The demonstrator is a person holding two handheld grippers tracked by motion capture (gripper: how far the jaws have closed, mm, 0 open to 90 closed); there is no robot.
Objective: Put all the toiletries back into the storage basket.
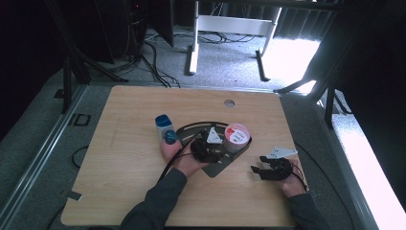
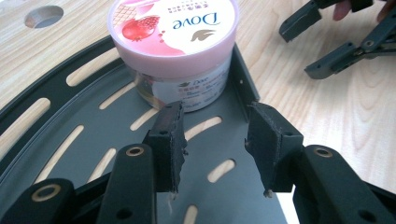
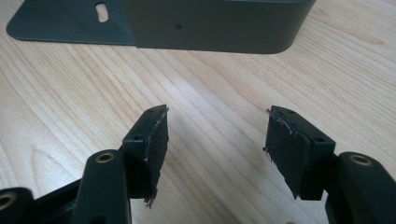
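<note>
Pink-lidded and squat, the Dove jar stands on the dark slotted metal tray, tucked against its raised rim at the far end; my left gripper hovers low over the tray just short of the jar, jaws apart with nothing between the pads; my right gripper hangs over bare counter beside the tray's outer wall, jaws spread wide and empty as well. In the high view the left gripper sits over the middle of the tray with the jar just beyond it, the right gripper well off to the side near the counter's edge, and a blue-capped bottle stands by my left hand. I judge the step to be the approach to the jar, no grip made yet; the next move calls for easing the left jaws forward until they straddle the jar's clear body below the lid, then closing squarely, since the tray's rim crowds one side.
</note>
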